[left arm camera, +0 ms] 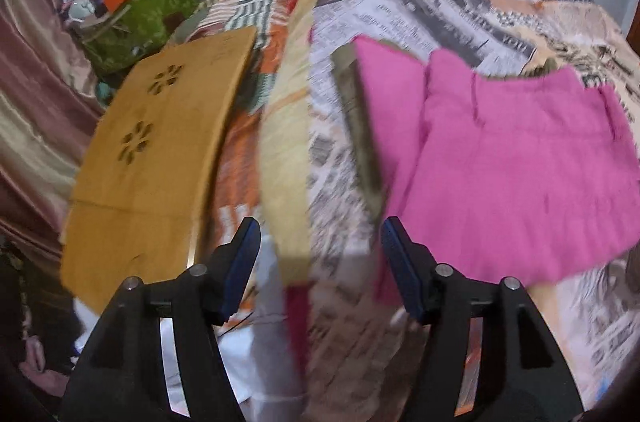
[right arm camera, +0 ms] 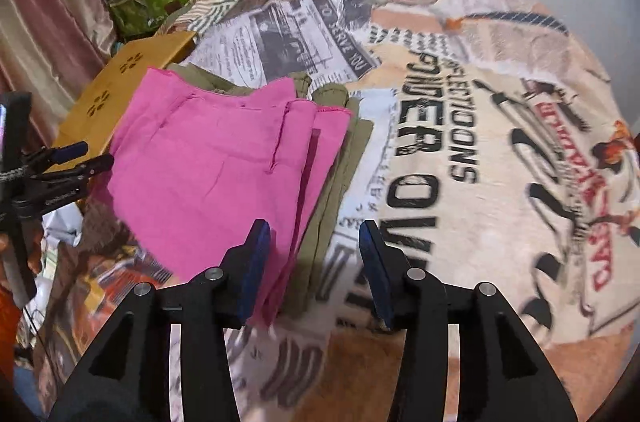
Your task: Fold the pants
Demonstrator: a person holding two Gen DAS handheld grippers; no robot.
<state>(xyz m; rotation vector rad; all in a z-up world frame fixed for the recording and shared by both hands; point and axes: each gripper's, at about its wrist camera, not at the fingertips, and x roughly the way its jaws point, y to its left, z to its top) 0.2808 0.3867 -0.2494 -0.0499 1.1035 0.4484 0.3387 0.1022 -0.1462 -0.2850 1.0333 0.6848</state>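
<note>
The pink pants (right arm camera: 224,162) lie folded on olive cloth (right arm camera: 340,158) on the printed blanket (right arm camera: 480,142), apparently stacked as finished. Both grippers, left (left arm camera: 316,262) and right (right arm camera: 314,262), hang open and empty at the pants' near edge, probably having let go.

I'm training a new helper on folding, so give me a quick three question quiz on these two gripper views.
1. True or false: the right gripper is clamped on the pink pants.
2. What lies under the pink pants: A an olive garment, B a towel, C nothing?
3. What does the bed cover look like?

Key: 1 false, both it and the left gripper stand open, gripping nothing. 2 A. 3 newspaper-style print.
</note>
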